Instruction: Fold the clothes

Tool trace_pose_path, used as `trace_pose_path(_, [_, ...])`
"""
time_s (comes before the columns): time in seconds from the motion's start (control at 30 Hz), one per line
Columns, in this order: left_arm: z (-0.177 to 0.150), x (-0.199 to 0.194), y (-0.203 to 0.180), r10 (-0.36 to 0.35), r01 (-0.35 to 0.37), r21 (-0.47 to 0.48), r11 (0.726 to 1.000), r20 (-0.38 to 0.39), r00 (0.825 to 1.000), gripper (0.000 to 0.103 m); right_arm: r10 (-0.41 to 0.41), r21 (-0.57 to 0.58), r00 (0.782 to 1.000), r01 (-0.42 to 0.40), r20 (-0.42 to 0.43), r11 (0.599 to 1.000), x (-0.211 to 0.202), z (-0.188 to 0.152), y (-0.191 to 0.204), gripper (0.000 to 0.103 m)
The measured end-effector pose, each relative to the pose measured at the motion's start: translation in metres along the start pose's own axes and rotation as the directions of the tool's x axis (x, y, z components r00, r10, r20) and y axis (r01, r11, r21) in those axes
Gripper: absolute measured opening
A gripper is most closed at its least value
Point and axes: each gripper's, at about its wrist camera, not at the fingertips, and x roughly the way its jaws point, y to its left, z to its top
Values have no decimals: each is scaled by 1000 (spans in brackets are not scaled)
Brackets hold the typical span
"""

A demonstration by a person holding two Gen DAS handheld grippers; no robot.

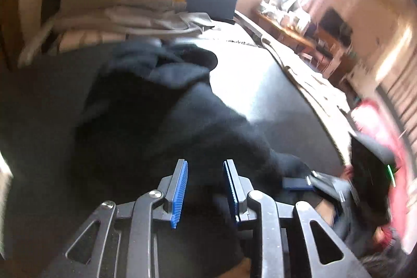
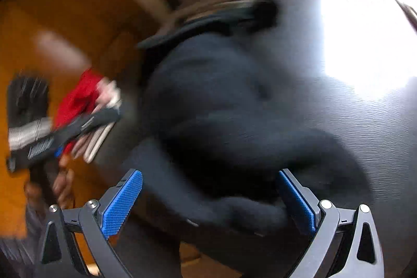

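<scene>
- Your left tongs (image 1: 204,190) are pointing steeply down over the dark garment (image 1: 161,108); the blue pads (image 1: 179,196) are standing partly apart, gripping nothing.
- Your right tongs (image 2: 211,202) are angling down, spread wide and released, with a dark fold lying between the pads; contact is too blurred to tell.
- The dark garment is lying rumpled on the grey desk (image 1: 273,85), spreading toward its near edge.
- A stack of folded clothes (image 1: 146,17) is sitting at the far end of the desk.
- In the right wrist view, your left hand (image 2: 62,186) is holding its tool beside a red sleeve (image 2: 78,95).
</scene>
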Motion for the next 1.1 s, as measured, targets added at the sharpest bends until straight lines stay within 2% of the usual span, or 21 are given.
trace_pose_path(0.07, [22,-9,-15,73,-79,97,992,57,996,30,1,-143,1000,-5,-25,990,8,-13,32,103])
trace_pose_path(0.1, [38,-8,-23,79,-92,168,981,82,994,33,-31,-201,998,20,-50,979,14,-22,43,103])
trace_pose_path(0.17, [58,-7,-32,77,-91,270,959,61,995,36,-103,-279,989,70,-107,958,31,-41,56,103])
trace_pose_path(0.2, [67,-1,-34,79,-87,315,945,40,996,36,-120,-296,988,85,-100,952,33,-47,59,103])
trace_pose_path(0.3, [92,19,-41,96,-73,444,893,-30,995,36,-95,-276,993,74,-63,958,28,-49,57,103])
trace_pose_path(0.37, [109,42,-42,141,-79,512,855,-83,987,36,-51,-238,997,36,-57,971,27,-44,49,103])
trace_pose_path(0.4, [115,63,-45,183,-95,546,832,-110,977,36,-31,-223,998,18,-53,975,26,-42,45,103])
trace_pose_path(0.47, [124,92,-40,247,-106,583,805,-168,954,36,10,-197,999,-18,-45,980,23,-37,37,103])
trace_pose_path(0.5, [125,102,-37,271,-111,588,801,-191,943,36,22,-192,999,-30,-40,981,22,-38,35,103])
trace_pose_path(0.57, [123,125,-30,308,-117,587,801,-236,922,36,47,-183,998,-52,-31,982,21,-39,30,103])
trace_pose_path(0.63, [119,138,-23,318,-121,577,808,-254,914,36,62,-181,998,-65,-22,981,22,-39,29,103])
trace_pose_path(0.73, [113,145,-21,316,-126,579,805,-238,918,36,78,-182,997,-80,-19,980,22,-39,26,103])
trace_pose_path(0.8, [110,144,-20,306,-135,581,803,-208,929,21,80,-178,997,-82,-18,981,21,-39,26,103])
trace_pose_path(0.83, [109,143,-20,296,-135,575,807,-195,935,18,79,-180,997,-82,-20,980,21,-39,25,103])
trace_pose_path(0.87, [111,138,-17,262,-123,547,828,-183,947,10,76,-183,997,-79,-23,980,21,-39,26,103])
trace_pose_path(0.9, [113,133,-13,229,-110,519,848,-170,958,6,72,-184,997,-76,-24,980,21,-39,26,103])
trace_pose_path(0.97, [116,109,-6,148,-74,444,893,-136,980,3,64,-188,998,-68,-27,980,22,-39,26,103])
trace_pose_path(1.0, [116,89,-1,69,-24,386,922,-104,992,3,56,-192,998,-61,-29,980,23,-39,27,103])
trace_pose_path(1.03, [117,69,4,-11,35,331,943,-74,997,3,49,-196,998,-54,-31,979,24,-39,27,103])
trace_pose_path(1.07, [113,47,11,-96,102,272,957,-35,995,3,37,-201,999,-43,-34,979,25,-39,29,103])
trace_pose_path(1.1, [105,19,21,-173,165,204,965,22,985,3,28,-204,999,-35,-36,978,25,-39,30,103])
